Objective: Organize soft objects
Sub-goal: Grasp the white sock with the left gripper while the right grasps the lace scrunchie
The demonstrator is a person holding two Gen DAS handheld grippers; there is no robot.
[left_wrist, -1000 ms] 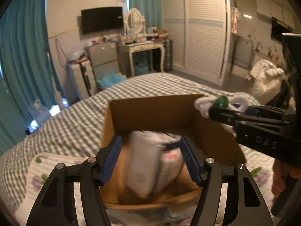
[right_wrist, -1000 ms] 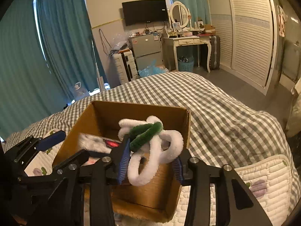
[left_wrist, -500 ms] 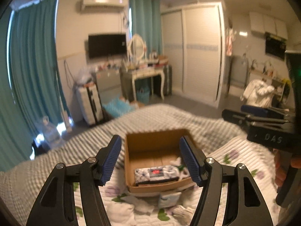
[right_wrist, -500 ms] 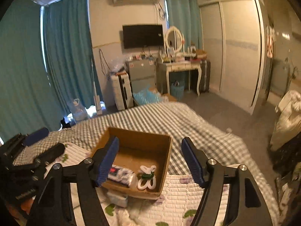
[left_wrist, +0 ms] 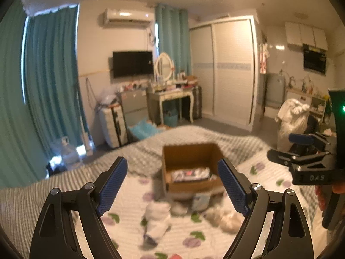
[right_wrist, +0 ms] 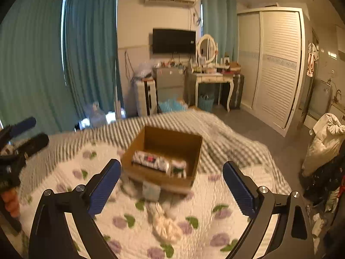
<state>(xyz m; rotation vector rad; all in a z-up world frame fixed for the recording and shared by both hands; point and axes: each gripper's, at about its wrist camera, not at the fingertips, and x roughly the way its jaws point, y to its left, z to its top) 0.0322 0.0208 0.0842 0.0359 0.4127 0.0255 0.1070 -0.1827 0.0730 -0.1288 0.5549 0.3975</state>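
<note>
A brown cardboard box [left_wrist: 189,153] [right_wrist: 194,144] sits on the bed, holding a patterned tissue pack [left_wrist: 190,174] [right_wrist: 151,160] and a white and green fuzzy item [right_wrist: 178,168]. Several soft pieces lie on the quilt in front of it: a small pale pack [right_wrist: 151,191] [left_wrist: 199,199], a white cloth [left_wrist: 158,218] and a cream cloth [right_wrist: 166,226] [left_wrist: 224,219]. My left gripper [left_wrist: 172,188] is open and empty, well back from the box. My right gripper [right_wrist: 172,191] is open and empty, also pulled back; it shows at the right of the left wrist view [left_wrist: 301,151].
The bed has a flowered white quilt [right_wrist: 204,218] over a grey checked cover [right_wrist: 226,142]. Beyond it stand teal curtains [right_wrist: 90,54], a dressing table [right_wrist: 212,77], a wardrobe [right_wrist: 278,64] and a heap of clothes [right_wrist: 323,142] on the right.
Both grippers let go of their items into the box, then pulled back and up, away from the box. The tissue pack and fuzzy item now lie inside it.
</note>
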